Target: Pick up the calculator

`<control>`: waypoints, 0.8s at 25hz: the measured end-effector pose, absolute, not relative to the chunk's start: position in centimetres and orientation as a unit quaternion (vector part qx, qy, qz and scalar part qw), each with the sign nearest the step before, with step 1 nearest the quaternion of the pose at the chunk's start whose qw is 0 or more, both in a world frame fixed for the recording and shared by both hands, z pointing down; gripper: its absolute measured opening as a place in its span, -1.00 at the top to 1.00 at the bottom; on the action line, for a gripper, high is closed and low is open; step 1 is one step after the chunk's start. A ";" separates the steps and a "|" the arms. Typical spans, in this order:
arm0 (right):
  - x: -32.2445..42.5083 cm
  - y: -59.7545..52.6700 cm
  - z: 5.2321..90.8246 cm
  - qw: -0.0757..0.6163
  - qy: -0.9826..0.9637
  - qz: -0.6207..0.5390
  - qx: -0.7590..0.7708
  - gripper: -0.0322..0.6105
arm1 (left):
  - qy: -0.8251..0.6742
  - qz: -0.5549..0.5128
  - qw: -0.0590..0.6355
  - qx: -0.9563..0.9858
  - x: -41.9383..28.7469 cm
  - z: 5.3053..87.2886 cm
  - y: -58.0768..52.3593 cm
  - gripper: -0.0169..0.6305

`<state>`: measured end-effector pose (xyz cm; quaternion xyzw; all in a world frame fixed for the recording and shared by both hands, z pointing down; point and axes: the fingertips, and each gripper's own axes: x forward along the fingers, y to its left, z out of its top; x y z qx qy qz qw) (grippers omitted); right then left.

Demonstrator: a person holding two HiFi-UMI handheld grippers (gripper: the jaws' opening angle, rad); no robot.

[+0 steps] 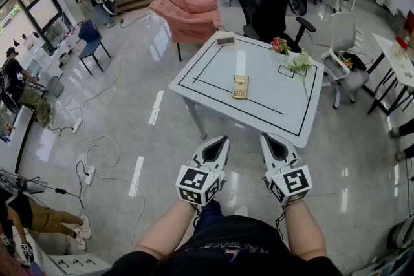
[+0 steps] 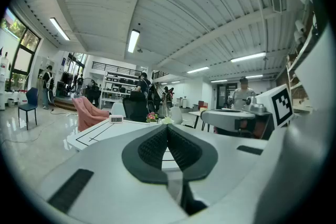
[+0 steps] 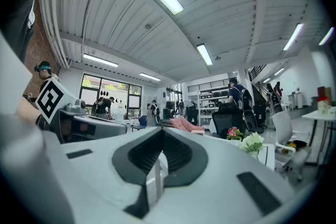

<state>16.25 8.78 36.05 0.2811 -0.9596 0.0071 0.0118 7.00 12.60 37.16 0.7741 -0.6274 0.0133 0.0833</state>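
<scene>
A yellow calculator (image 1: 240, 86) lies flat near the middle of the white table (image 1: 207, 74), inside its black outline. Both grippers hang side by side over the floor, short of the table's near edge. My left gripper (image 1: 222, 140) is shut and empty; its jaws meet in the left gripper view (image 2: 167, 128), pointing level at the table. My right gripper (image 1: 268, 138) is shut as well, holding nothing, with its jaws touching in the right gripper view (image 3: 160, 132). The calculator is hidden behind the jaws in both gripper views.
On the table stand a small white display (image 1: 225, 40) at the far corner, pink flowers (image 1: 279, 45) and white flowers (image 1: 299, 62) at the right. A pink armchair (image 1: 186, 15) and black office chair (image 1: 262, 10) stand behind. Cables (image 1: 97, 158) trail across the floor at left.
</scene>
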 end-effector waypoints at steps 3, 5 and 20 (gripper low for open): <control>16.1 8.9 36.2 0.011 -0.960 0.007 0.280 0.90 | -0.627 0.013 0.083 0.774 6.9 37.3 12.6 0.95; 16.1 8.9 36.2 0.010 -0.960 0.007 0.280 0.90 | -0.628 0.012 0.082 0.774 6.9 37.3 12.6 0.95; 16.1 8.8 35.5 -0.008 -0.963 0.011 0.269 0.89 | -0.642 0.005 0.075 0.763 6.1 36.4 12.4 0.95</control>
